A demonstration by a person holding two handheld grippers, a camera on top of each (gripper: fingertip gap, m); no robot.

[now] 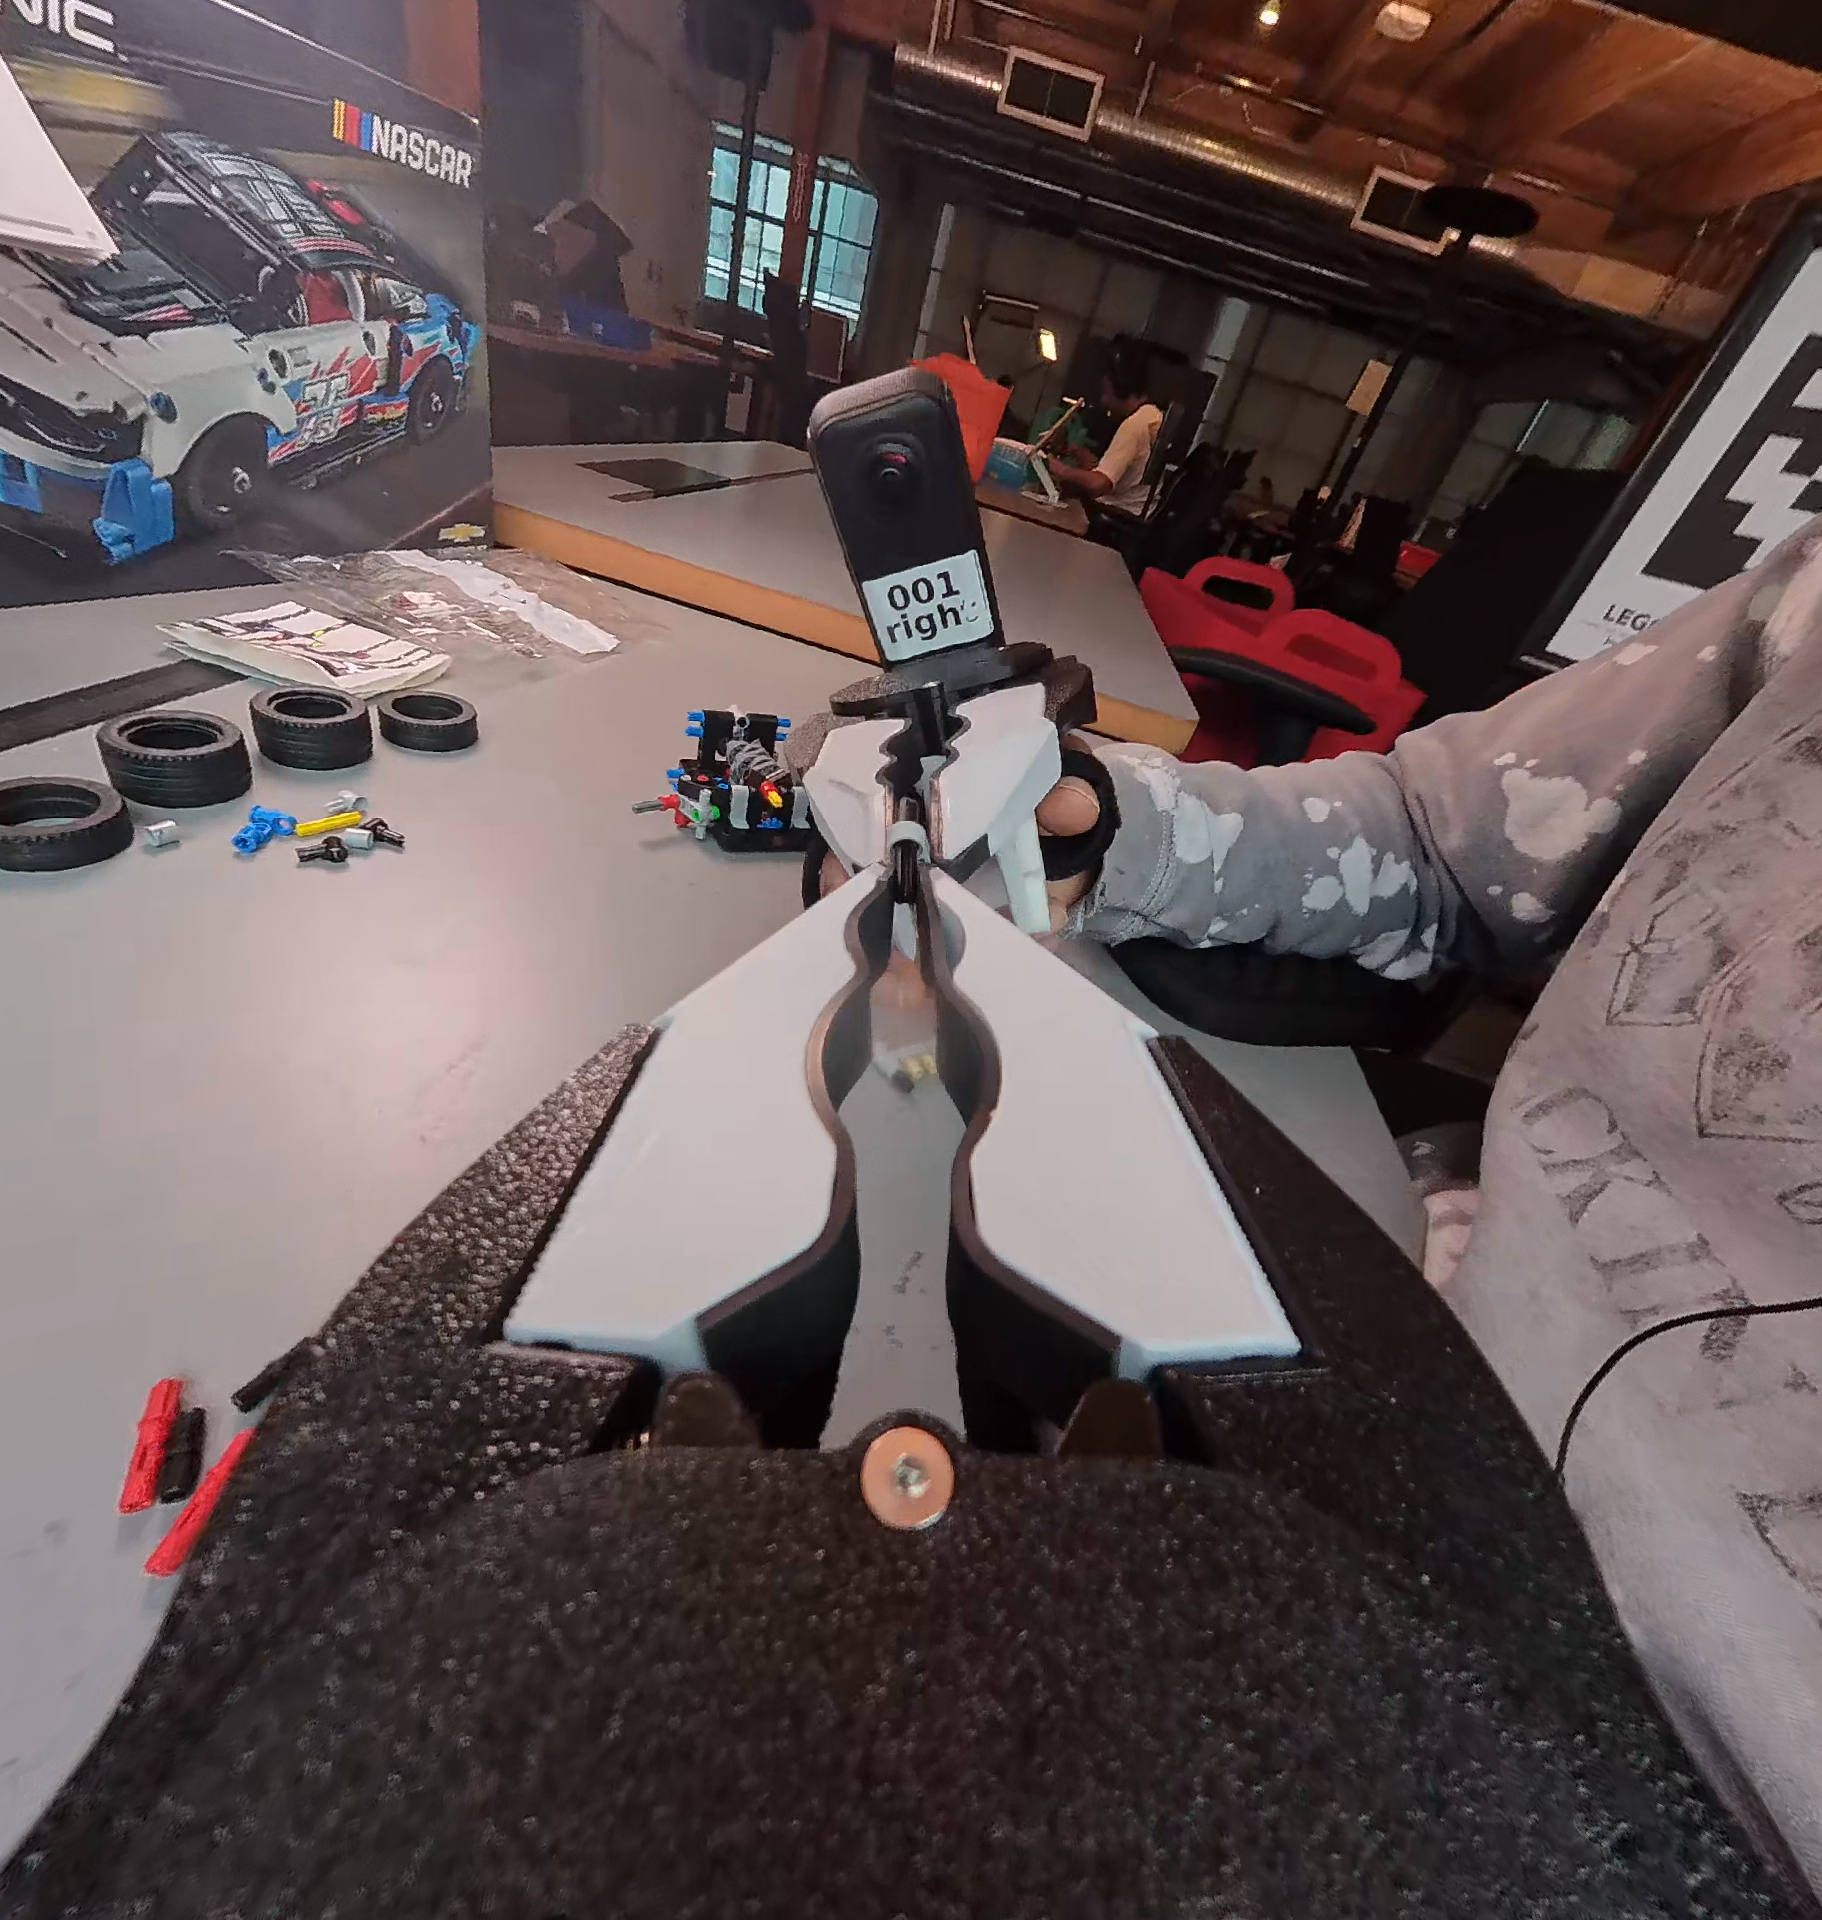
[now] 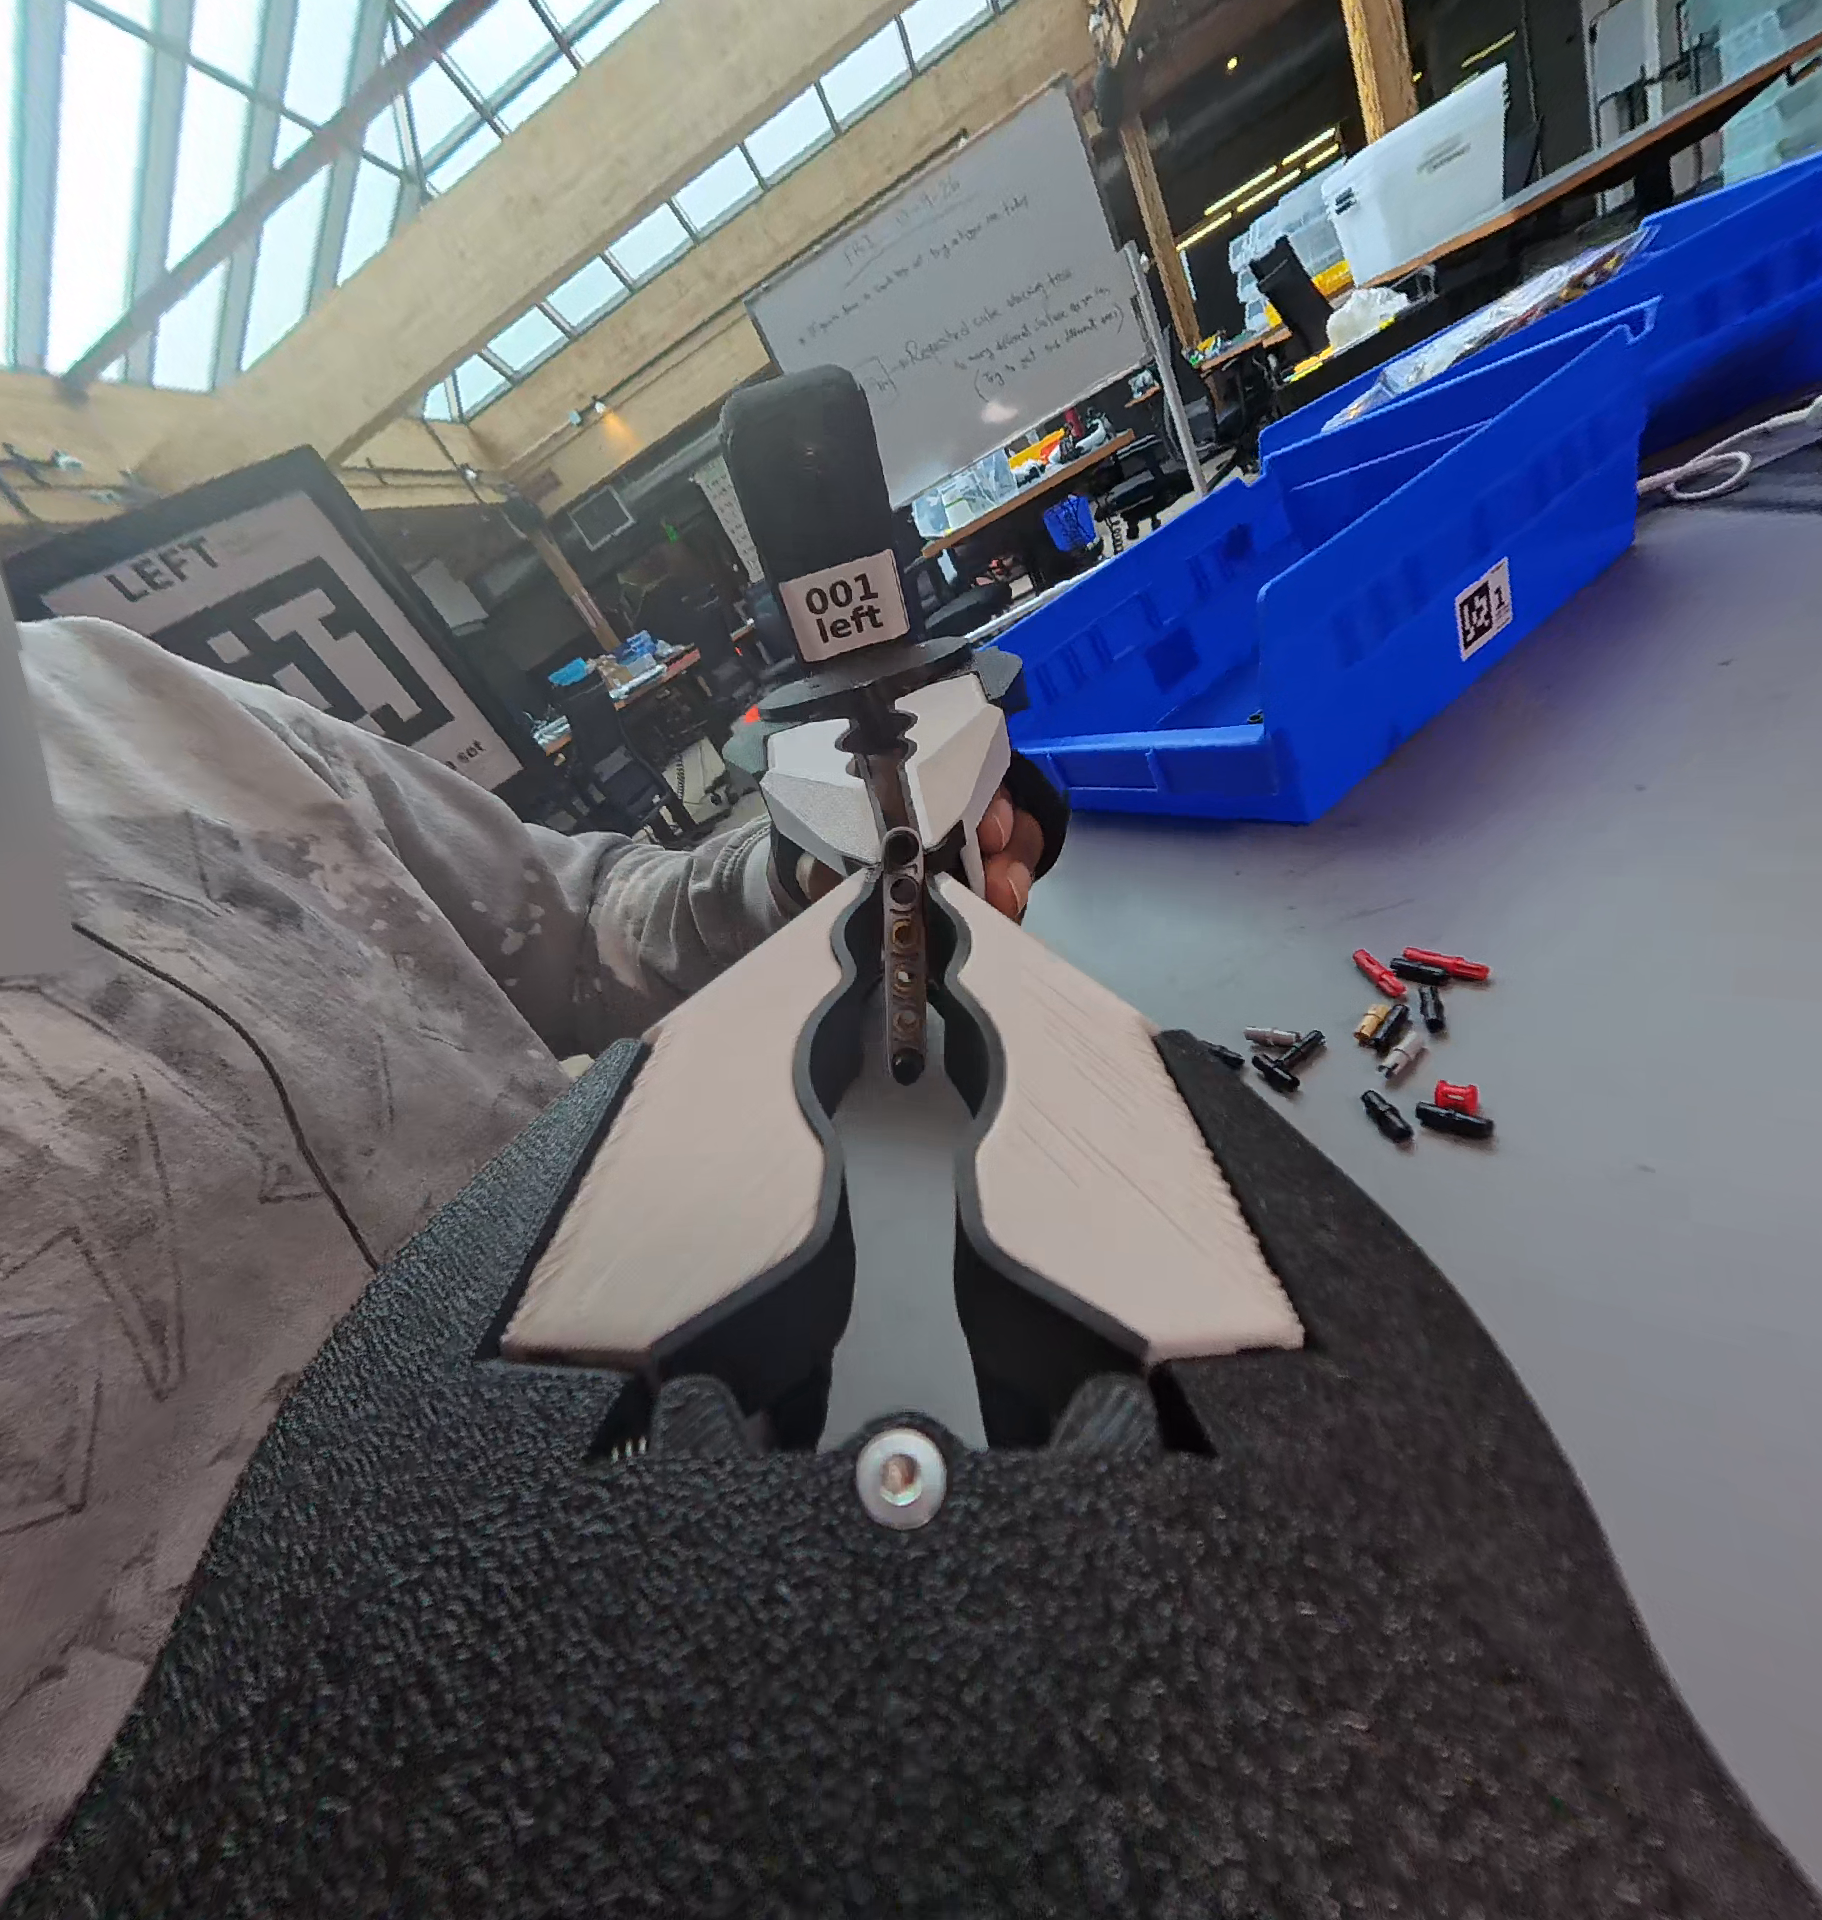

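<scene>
Left wrist view shows the left gripper (image 1: pixel 905 894) clenched tip to tip against the right gripper (image 2: pixel 902 883), whose jaws grasp a black holed beam (image 2: pixel 903 971) above the grey table (image 1: pixel 263 1039). Tyres (image 1: pixel 174 758), small pins (image 1: pixel 309 826) and a part-built chassis (image 1: pixel 735 779) lie before a toy-car box (image 1: pixel 211 312). Right wrist view adds blue bins (image 2: pixel 1406 582), a whiteboard (image 2: pixel 948 301) and skylights (image 2: pixel 211 177)

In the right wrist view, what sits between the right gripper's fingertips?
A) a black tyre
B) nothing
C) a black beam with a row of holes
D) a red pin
C: the right gripper is shut on a black beam with holes, whose far end meets the tips of the left gripper; the red pins lie on the grey table.
</scene>
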